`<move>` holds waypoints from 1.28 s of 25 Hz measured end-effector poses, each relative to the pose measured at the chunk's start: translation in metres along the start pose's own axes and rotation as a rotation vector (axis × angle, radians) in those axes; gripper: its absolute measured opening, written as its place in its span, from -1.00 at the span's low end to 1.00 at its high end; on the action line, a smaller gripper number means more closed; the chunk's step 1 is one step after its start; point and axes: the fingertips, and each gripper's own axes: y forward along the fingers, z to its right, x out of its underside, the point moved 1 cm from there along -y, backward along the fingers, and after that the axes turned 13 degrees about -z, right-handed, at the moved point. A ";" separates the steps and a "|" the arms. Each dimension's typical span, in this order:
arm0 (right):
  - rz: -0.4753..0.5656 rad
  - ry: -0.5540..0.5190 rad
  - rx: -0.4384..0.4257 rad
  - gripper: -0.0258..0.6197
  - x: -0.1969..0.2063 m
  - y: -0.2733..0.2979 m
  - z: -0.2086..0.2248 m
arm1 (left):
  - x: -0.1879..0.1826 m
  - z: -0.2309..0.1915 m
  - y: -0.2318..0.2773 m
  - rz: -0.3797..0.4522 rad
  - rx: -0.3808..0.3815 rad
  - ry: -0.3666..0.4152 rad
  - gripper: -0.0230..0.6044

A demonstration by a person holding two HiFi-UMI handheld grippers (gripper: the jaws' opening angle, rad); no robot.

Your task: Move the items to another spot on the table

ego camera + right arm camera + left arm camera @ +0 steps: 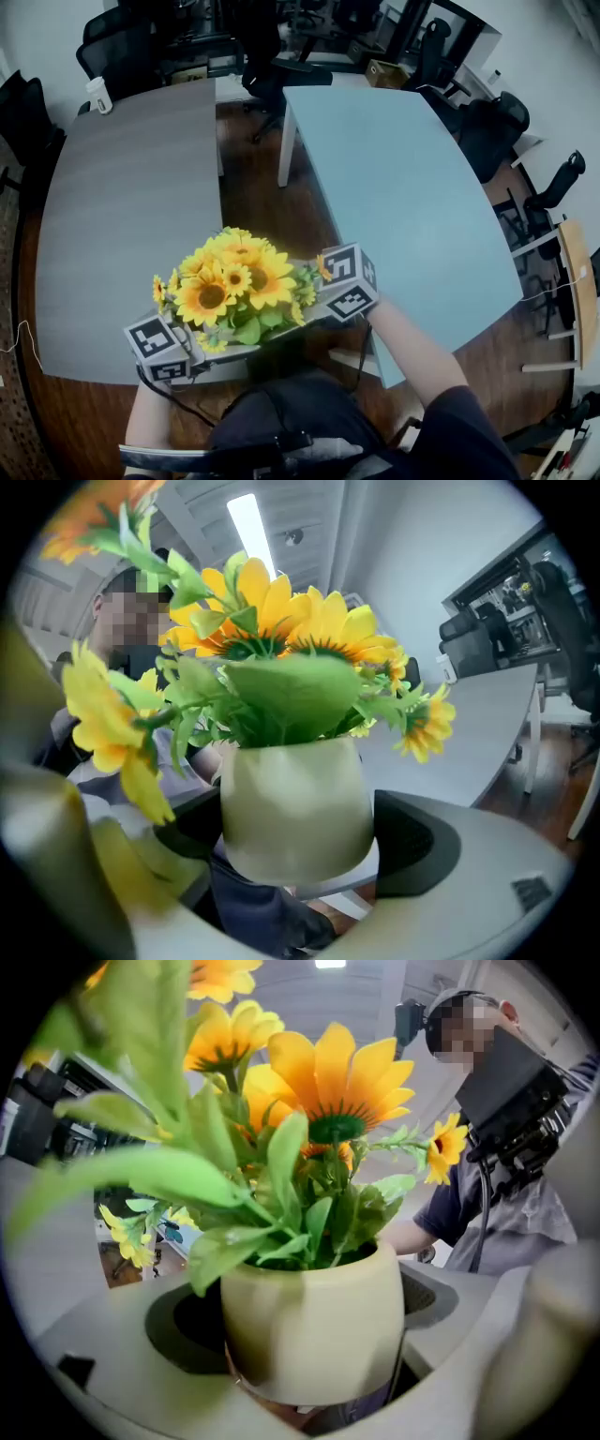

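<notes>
A cream flower pot (pixel 314 1321) of yellow sunflowers (pixel 234 281) hangs in the air close to my body, above the near end of the gap between two tables. In the head view the blooms hide the pot. My left gripper (pixel 192 349) holds it from the left, its jaws closed on the pot's sides (pixel 314 1335). From the right, my right gripper (pixel 323 300) clamps the same pot (pixel 295 803), which touches both pads (pixel 298 827). Under the pot only my clothes show.
A grey table (pixel 131 206) lies to the left and a light blue table (pixel 403 187) to the right, with wooden floor (pixel 258 187) between. A white cup (pixel 98 94) stands at the grey table's far corner. Office chairs (pixel 117 47) and a cardboard box (pixel 386 72) line the back.
</notes>
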 end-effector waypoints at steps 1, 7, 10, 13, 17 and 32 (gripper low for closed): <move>0.019 0.006 -0.011 0.60 0.001 -0.007 0.007 | -0.002 -0.007 0.006 0.000 -0.007 -0.011 0.74; 0.173 0.067 -0.096 0.60 0.016 -0.062 0.046 | -0.033 -0.038 0.056 -0.006 -0.040 -0.097 0.73; 0.202 0.052 -0.108 0.60 0.027 -0.092 0.058 | -0.043 -0.045 0.088 -0.057 -0.063 -0.096 0.73; 0.244 0.050 -0.123 0.59 0.030 -0.118 0.066 | -0.058 -0.050 0.110 -0.073 -0.080 -0.104 0.73; 0.308 0.064 -0.127 0.59 0.031 -0.145 0.073 | -0.076 -0.055 0.130 -0.109 -0.079 -0.102 0.73; 0.385 0.064 -0.039 0.58 0.057 -0.206 0.089 | -0.103 -0.062 0.196 -0.200 0.002 -0.016 0.74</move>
